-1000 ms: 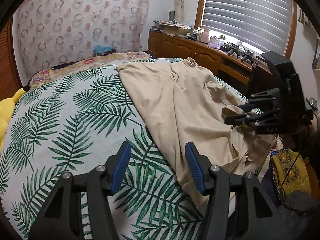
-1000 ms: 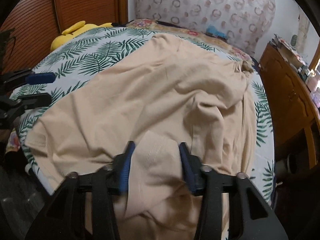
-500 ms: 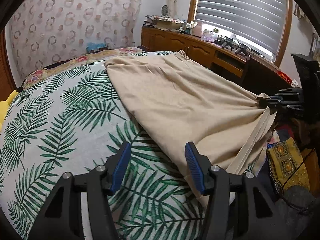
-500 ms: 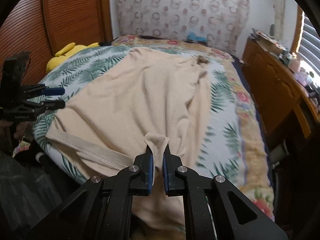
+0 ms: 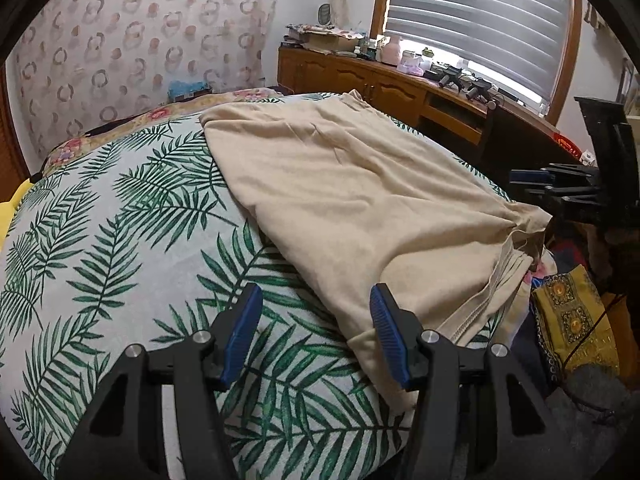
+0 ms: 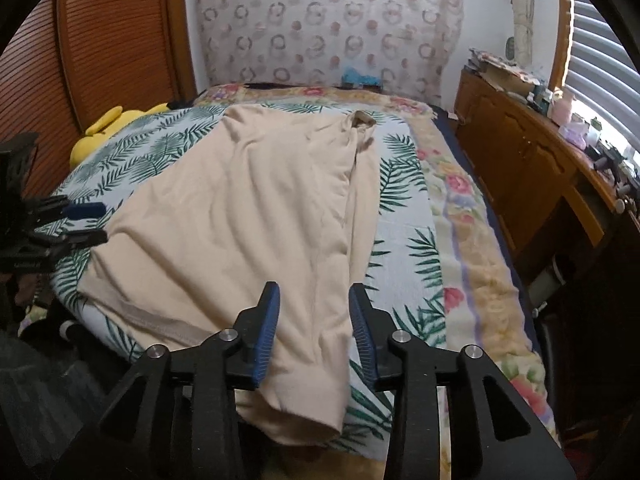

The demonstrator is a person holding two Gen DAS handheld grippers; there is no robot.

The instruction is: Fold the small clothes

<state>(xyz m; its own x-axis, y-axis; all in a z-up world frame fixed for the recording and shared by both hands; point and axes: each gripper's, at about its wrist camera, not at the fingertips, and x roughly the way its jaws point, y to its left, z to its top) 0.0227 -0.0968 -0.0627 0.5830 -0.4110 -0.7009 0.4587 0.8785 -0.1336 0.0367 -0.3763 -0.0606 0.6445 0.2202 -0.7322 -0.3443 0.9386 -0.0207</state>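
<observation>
1. On the bed (image 5: 100, 216), beige garment (image 6: 240, 216) lies spread lengthwise, from the near edge toward the far end, on the side nearer the wooden cabinet (image 6: 520, 152). One long side looks folded over already, with a strip doubled along the cabinet-side edge. Hem end hangs off the near edge of the bed.
2. Judgement: early stage. One lengthwise fold done at most; the opposite side and the crosswise folds are left. Surface is still wrinkled.
3. Right gripper (image 6: 314, 326): jaws have just been opening, now apart. Cloth lies under and between them, pads not pressing it, so nothing is gripped.
4. Left gripper (image 5: 316, 330): jaws apart, empty, over the near edge with leaf-print cover between them; one pad sits just beside the garment's near corner.
5. Around: yellow plush toy (image 6: 104, 128) at the far corner by the slatted wooden panel, well apart from the cloth. Cluttered cabinet top under the window blinds (image 5: 480, 16).
6. Obstruction: none on the garment itself. Overhanging hem may slide off when pulled.
</observation>
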